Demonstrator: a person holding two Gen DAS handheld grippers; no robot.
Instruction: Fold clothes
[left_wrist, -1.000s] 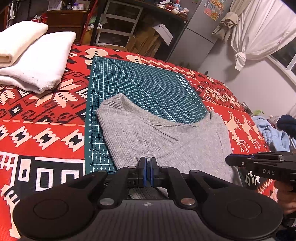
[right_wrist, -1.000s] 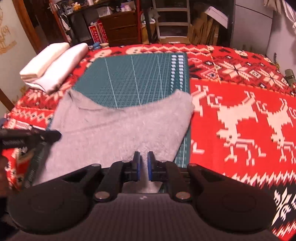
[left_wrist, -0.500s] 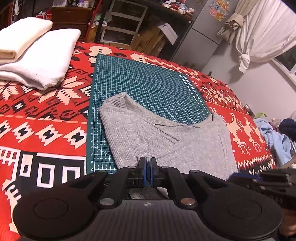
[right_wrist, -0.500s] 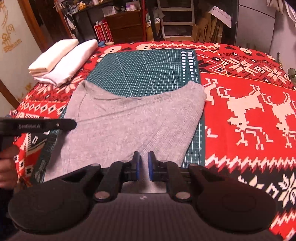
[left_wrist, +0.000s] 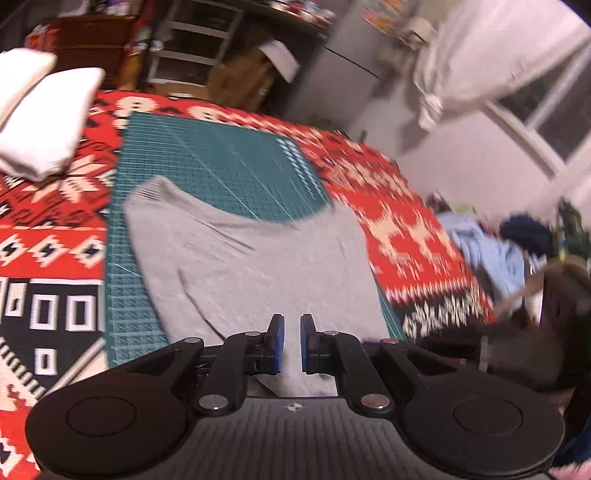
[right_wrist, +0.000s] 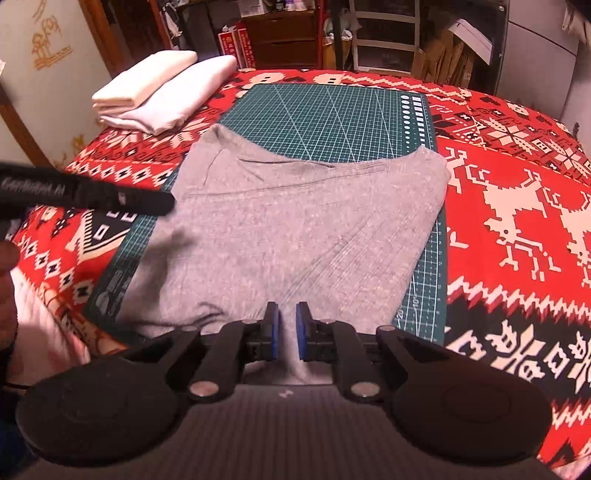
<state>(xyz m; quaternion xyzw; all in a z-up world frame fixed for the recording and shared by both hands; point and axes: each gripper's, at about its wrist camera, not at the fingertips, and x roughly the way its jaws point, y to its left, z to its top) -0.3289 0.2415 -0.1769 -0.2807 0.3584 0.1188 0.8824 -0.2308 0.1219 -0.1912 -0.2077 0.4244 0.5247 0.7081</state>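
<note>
Right wrist view: the right gripper (right_wrist: 287, 332) is seen nearest the lens, its blue pads parted by a narrow gap with nothing between them, held over the near hem of the garment.
Left wrist view: the left gripper (left_wrist: 289, 345) is likewise shown slightly parted and empty, above the same near edge; this picture is smeared by motion blur.
Garment: a grey knit top (right_wrist: 295, 236) is laid flat, folded to a rough rectangle, with its neckline turned toward the far side.
Mat: a green cutting mat (right_wrist: 332, 114) is spread under the top, its far half left uncovered and its grid lines exposed.
Cover: a red patterned blanket (right_wrist: 517, 206) with white reindeer and snowflake figures is seen beneath the mat on every side.
Left edge: the dark body of the left gripper is caught at the left of the right wrist view, beside the top's left side.
Far left: folded white cloths (right_wrist: 162, 92) are stacked on the blanket, well apart from the top.
Background: wooden drawers and shelving (right_wrist: 384, 33) are seen beyond the bed.
</note>
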